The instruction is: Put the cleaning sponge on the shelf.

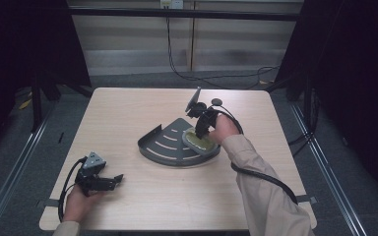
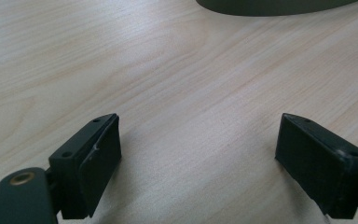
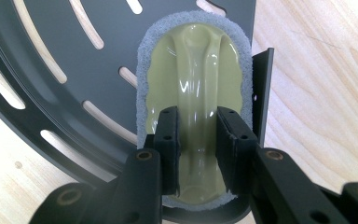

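Right tongs (image 3: 196,140) pinch scrubber (image 3: 193,79) ridge, w/ slotted tray (image 3: 74,70) beneath.

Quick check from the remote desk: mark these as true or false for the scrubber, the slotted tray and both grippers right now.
1. The right gripper is clamped on the scrubber by its raised handle. True.
2. The scrubber lies on the bare table. False: it rests on the dark slotted tray.
3. The left gripper holds a cloth. False: its jaws stand open over the wooden table.
4. The tray has curved slots. True.
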{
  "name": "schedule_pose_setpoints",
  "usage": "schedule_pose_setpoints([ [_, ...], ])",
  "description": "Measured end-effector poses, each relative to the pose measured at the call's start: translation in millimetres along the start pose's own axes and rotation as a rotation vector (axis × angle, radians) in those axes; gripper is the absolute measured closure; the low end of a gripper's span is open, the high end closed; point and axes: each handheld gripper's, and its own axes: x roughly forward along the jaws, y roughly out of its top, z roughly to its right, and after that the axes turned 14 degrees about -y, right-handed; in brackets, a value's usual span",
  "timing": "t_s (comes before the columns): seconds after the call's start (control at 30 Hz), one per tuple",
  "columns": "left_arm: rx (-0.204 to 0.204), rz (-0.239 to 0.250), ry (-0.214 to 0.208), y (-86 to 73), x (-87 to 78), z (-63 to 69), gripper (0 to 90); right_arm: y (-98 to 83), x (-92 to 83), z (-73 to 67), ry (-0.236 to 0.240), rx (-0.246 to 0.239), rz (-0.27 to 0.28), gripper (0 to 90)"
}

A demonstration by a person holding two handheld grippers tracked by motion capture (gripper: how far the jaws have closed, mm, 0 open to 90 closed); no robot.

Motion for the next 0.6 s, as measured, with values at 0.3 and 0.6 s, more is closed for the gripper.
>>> schedule_pose_setpoints([
  [0.3, 0.0, 0.001, 0.002, 0.0, 0.1, 0.1, 13.6, -1.4, 2.2, 0.1, 0.002, 0.0, 0.004, 71.3],
  [0.6, 0.0, 0.001, 0.002, -0.1, 0.1, 0.1, 13.6, -2.4, 3.8, -0.2, 0.005, 0.02, -0.008, 71.1],
])
